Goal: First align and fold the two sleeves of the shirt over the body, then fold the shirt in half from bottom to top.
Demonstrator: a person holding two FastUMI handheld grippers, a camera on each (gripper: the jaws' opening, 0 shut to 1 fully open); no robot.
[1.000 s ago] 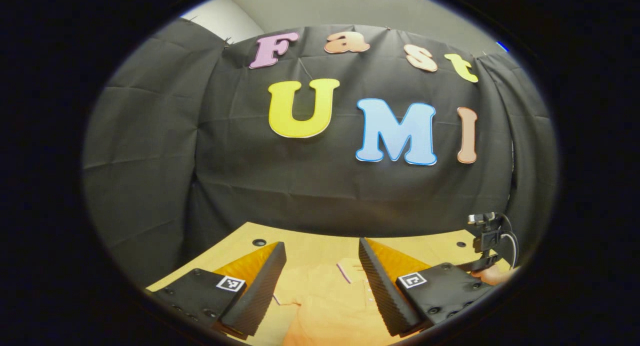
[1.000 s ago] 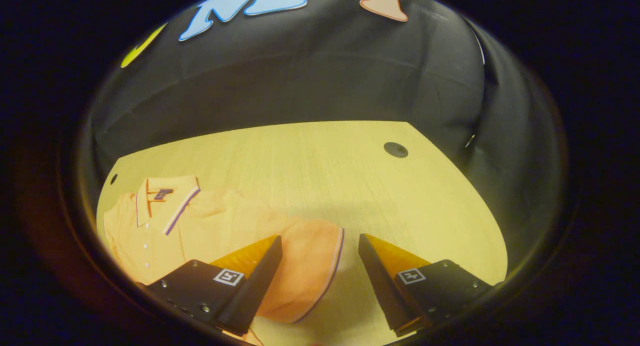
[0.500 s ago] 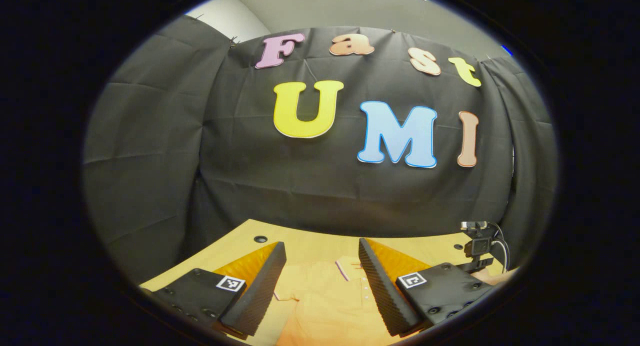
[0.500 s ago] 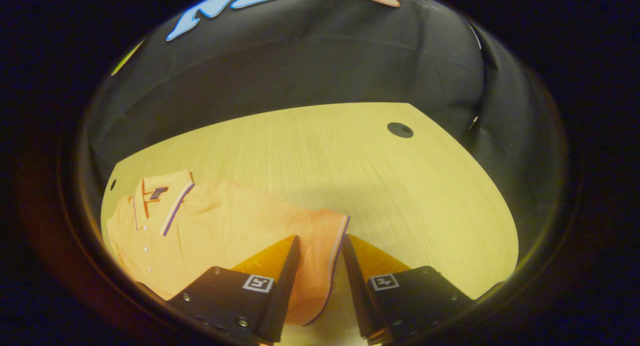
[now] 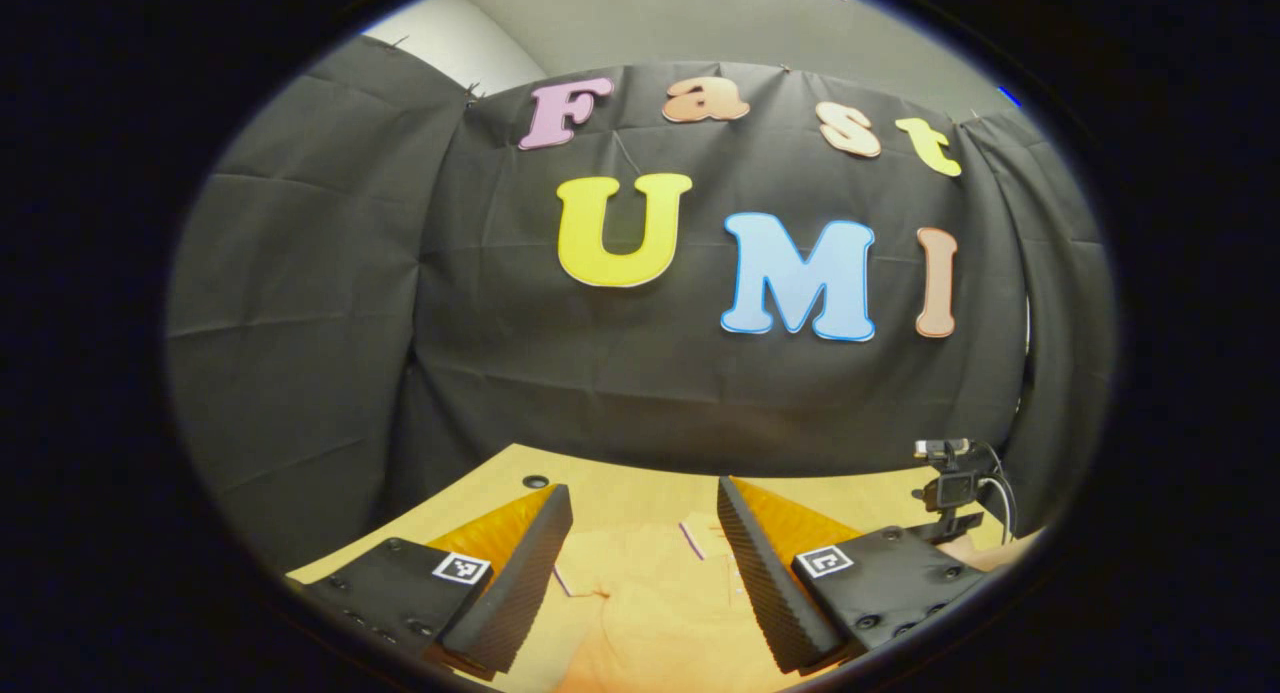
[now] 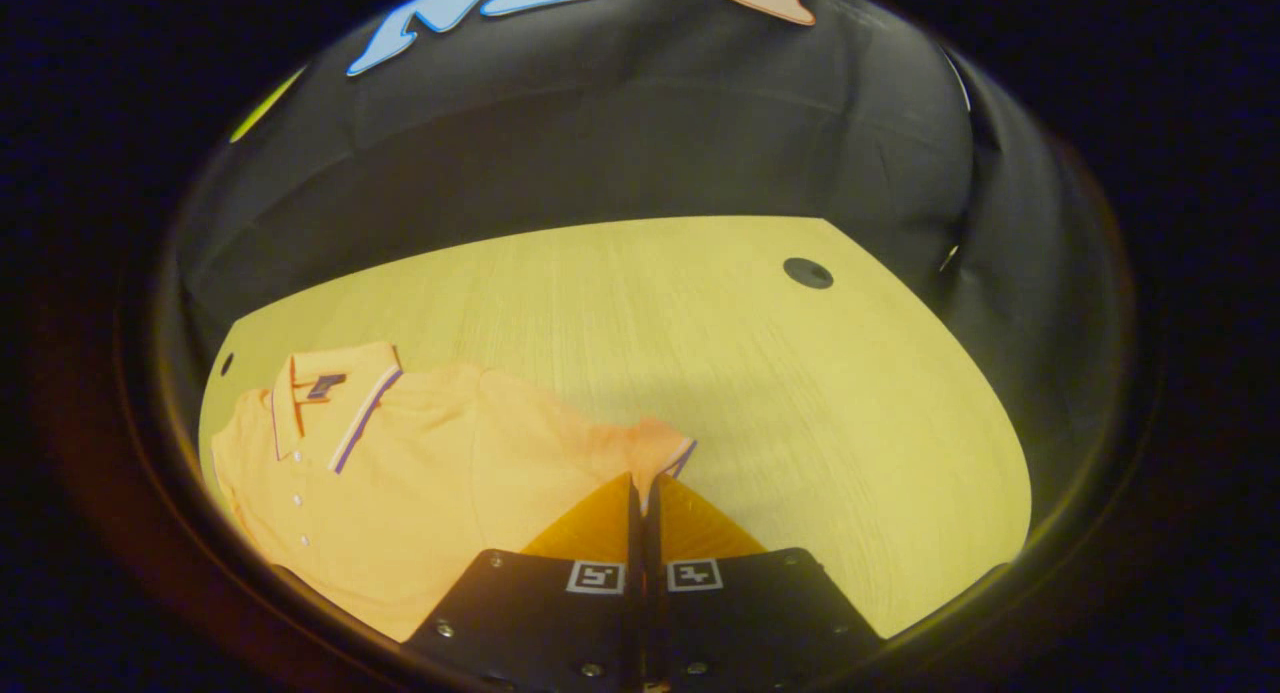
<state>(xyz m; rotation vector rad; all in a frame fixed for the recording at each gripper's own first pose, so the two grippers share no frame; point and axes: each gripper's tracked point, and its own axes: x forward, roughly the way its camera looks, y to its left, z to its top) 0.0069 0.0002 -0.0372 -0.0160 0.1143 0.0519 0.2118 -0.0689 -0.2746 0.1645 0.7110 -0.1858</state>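
An orange polo shirt (image 6: 420, 473) with a striped collar lies flat on the wooden table (image 6: 700, 333), buttons up, collar at the left in the right gripper view. My right gripper (image 6: 640, 483) is shut on the cuff of the shirt's sleeve (image 6: 655, 448), which bunches up at the fingertips. In the left gripper view the same shirt (image 5: 650, 603) lies below and between the fingers of my left gripper (image 5: 640, 503), which is open and holds nothing. The right gripper's camera mount (image 5: 955, 483) and the hand holding it show at the right edge of that view.
The table top (image 5: 620, 493) has small dark round holes near its corners (image 6: 807, 272). Black cloth walls close the booth behind and on both sides. Bare wood stretches to the right of the shirt.
My right gripper has closed from wide open onto the sleeve cuff, which now puckers between the fingers. The left gripper stays open and has barely shifted.
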